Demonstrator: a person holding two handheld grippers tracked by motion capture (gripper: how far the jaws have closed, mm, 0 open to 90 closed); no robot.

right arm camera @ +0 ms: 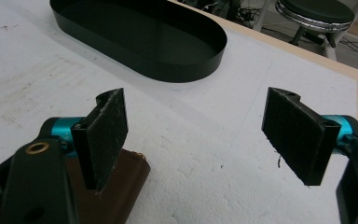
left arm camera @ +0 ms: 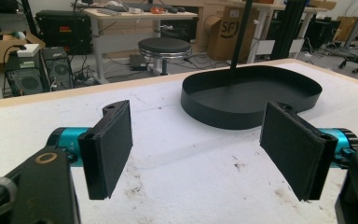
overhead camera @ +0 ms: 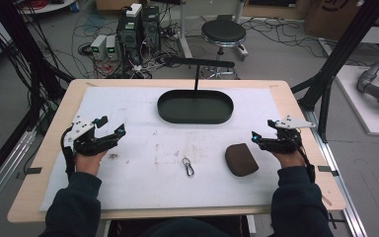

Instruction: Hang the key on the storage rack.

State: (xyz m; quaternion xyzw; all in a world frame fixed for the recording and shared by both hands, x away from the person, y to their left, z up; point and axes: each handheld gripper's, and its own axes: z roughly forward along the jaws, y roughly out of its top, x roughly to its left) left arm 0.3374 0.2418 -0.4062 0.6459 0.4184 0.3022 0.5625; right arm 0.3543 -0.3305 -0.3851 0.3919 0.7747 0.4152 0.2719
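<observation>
On the white sheet [overhead camera: 128,187] that covers the wooden table [overhead camera: 306,113], one brown pouch [overhead camera: 241,159] lies near the right side, just to the left of the right gripper [overhead camera: 262,132] and a little nearer the person. In the right gripper view the same pouch [right arm camera: 116,191] sits low under the left-hand black pad [right arm camera: 103,135], apart from it, with nothing between the two pads; that gripper's [right arm camera: 196,135] jaws stand spread wide over bare sheet. One small metal clip [overhead camera: 188,166] lies near the middle of the sheet, to the left of the pouch and well apart from both grippers. One black oval tray [overhead camera: 170,114] rests at the far middle, empty, with a thin black rod [overhead camera: 196,78] rising behind it. The left gripper [overhead camera: 110,126] is held at the left side of the sheet, angled toward the middle; its jaws are also spread wide and hold nothing, and in its own view the gripper [left arm camera: 196,147] faces the tray [left arm camera: 223,116] across stained white sheet. Two grippers, two hands, one tray, one pouch, one clip.
</observation>
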